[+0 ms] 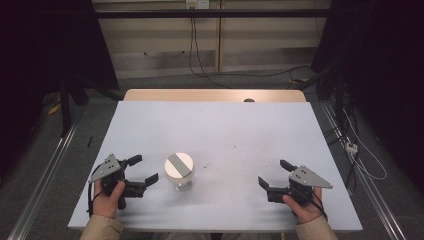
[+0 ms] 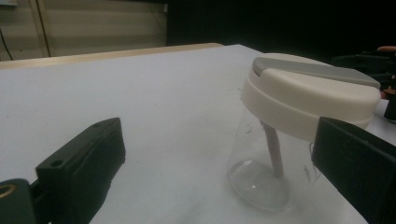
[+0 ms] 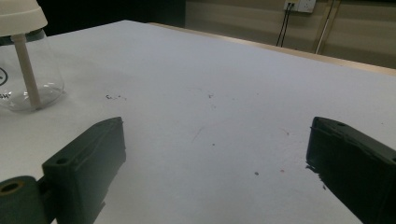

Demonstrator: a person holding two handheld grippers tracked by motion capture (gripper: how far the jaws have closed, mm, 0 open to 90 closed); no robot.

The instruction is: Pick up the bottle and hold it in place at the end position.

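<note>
Jar [image 1: 179, 172] stands upright just right of left gripper [image 1: 139, 173], far nearer than right gripper [image 1: 276, 175]; both jaws spread, nothing held.

One obstacle on the tabletop [image 1: 215, 125]: a clear jar with a cream lid [image 1: 179, 171], upright, near the front edge, just beside the left hand-held gripper [image 1: 141, 170], whose jaws stand apart. Between jar and right hand-held gripper [image 1: 274, 173], also spread, lies bare surface with only faint specks. The far half is open to the wooden back edge.
</note>
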